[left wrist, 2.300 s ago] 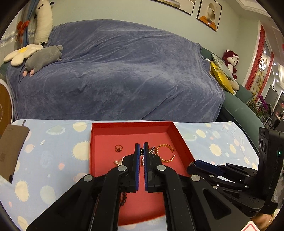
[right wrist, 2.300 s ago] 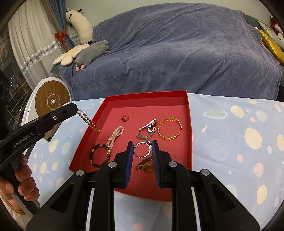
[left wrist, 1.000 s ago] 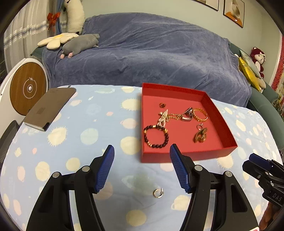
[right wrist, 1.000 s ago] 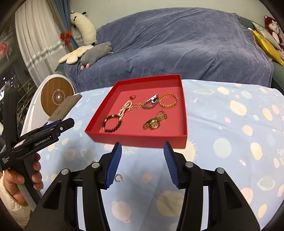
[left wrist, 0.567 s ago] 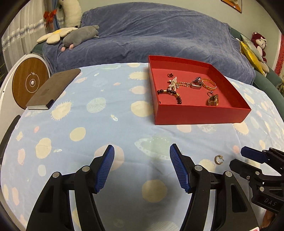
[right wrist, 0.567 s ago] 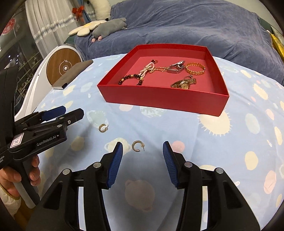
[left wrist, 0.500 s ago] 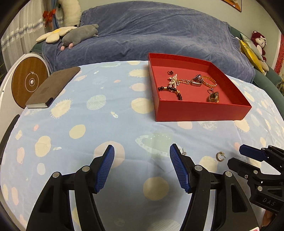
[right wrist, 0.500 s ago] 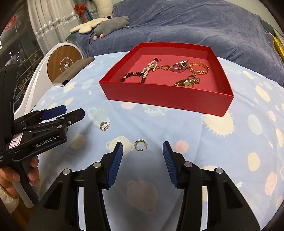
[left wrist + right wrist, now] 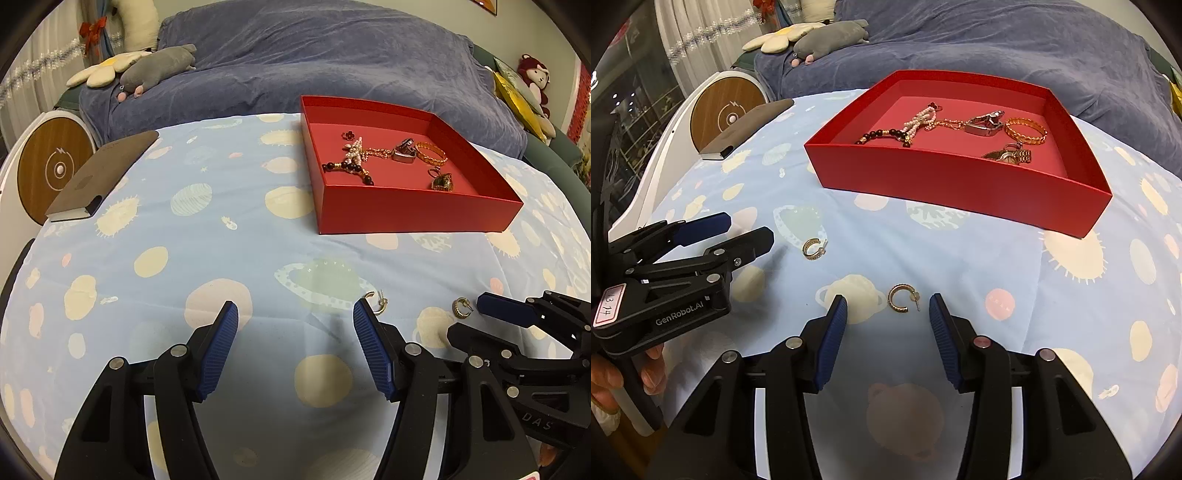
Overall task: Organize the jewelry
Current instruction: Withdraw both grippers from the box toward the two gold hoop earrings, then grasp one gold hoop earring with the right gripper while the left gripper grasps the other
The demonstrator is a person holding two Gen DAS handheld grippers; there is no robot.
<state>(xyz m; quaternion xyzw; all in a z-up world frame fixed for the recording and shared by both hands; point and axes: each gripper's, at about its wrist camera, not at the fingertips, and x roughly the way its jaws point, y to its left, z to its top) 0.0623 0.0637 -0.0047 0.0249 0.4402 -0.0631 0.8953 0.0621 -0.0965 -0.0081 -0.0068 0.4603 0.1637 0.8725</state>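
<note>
My right gripper [image 9: 888, 317] has released fingers around one earring [image 9: 903, 298] on the desk [image 9: 960, 266]. My left gripper [image 9: 295, 332] gapes beside the other earring [image 9: 377, 303]. They're tiny and could slip away.

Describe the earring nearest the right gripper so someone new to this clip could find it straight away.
Start at the red tray on the spotted blue tablecloth; two gold hoop earrings lie on the cloth in front of it. The one meant lies just beyond the open right gripper, in line with its gap. Its twin lies further left, near the left gripper.
</note>
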